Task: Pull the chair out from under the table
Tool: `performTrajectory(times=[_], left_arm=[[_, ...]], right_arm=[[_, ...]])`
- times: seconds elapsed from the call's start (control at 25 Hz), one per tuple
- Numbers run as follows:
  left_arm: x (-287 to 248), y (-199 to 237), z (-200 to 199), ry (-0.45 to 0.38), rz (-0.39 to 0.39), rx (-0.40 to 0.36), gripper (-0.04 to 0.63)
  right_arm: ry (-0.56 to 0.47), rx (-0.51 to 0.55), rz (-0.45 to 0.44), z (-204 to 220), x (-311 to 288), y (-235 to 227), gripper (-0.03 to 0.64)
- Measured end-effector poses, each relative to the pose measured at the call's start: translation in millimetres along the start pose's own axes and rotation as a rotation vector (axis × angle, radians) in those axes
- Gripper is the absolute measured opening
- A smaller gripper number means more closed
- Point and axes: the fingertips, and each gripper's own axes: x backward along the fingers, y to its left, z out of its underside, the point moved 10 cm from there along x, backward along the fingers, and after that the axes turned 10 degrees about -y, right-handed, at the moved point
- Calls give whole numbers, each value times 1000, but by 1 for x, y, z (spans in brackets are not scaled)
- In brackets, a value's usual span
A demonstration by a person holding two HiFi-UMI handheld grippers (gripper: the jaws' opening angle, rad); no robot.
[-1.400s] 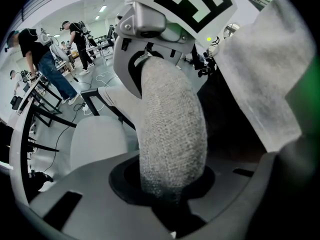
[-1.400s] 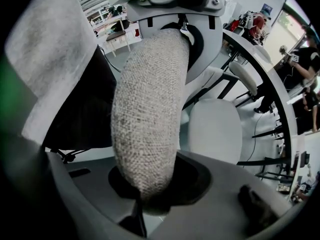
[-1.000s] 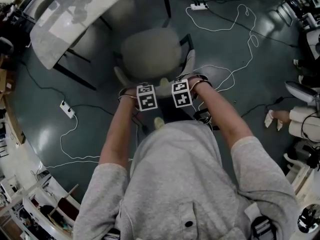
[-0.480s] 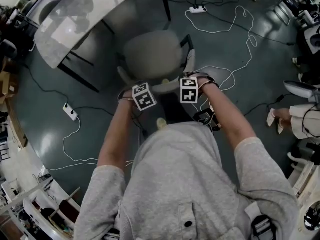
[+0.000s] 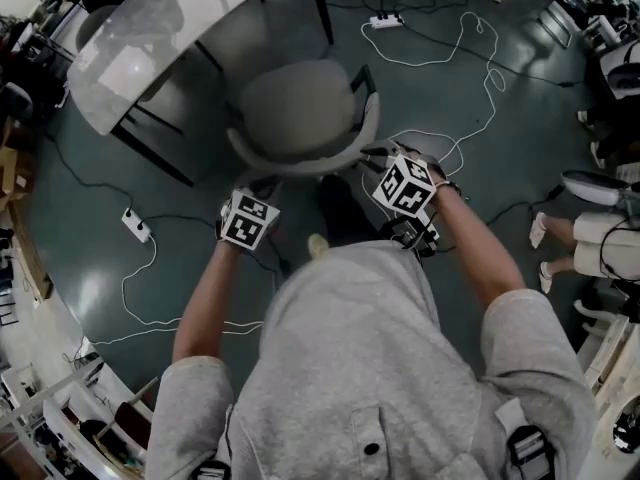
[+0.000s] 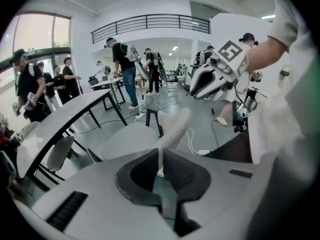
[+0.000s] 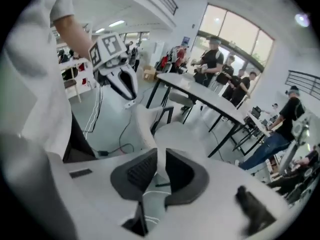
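Note:
The grey padded chair (image 5: 295, 108) stands on the floor with its seat out from under the pale curved table (image 5: 150, 38). Its curved back (image 5: 300, 160) faces me. My left gripper (image 5: 262, 183) hangs above and to the left of the back, touching nothing. My right gripper (image 5: 375, 153) hovers off the back's right end. In the left gripper view the jaws (image 6: 160, 151) are closing to a thin slit with nothing between them, and the chair back (image 6: 175, 129) lies beyond. The right gripper's jaws (image 7: 161, 151) are also closing on nothing, with the chair back (image 7: 142, 124) ahead.
White cables and power strips (image 5: 133, 220) trail over the dark floor around the chair. A second chair (image 6: 60, 151) sits under the table. Several people stand at tables further back. Someone's legs and shoes (image 5: 590, 233) are at the right.
Both grippers have let go of the top of the chair back, risen, rolled outward and moved apart. The chair stays where it was.

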Motion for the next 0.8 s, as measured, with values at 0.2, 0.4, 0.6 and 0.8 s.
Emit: performTrajectory(times=[0.2, 0.4, 0.6, 0.8], left_arm=[[36, -14, -19, -183, -157, 173, 29], [66, -43, -48, -339, -251, 256, 29], [81, -67, -90, -451, -317, 290, 29], [96, -100, -126, -539, -369, 308, 29]], right_arm=[[-268, -135, 145, -30, 69, -8, 37], [-432, -254, 255, -50, 135, -21, 37], [-547, -284, 306, -50, 201, -34, 37], [-594, -288, 390, -43, 282, -35, 38]])
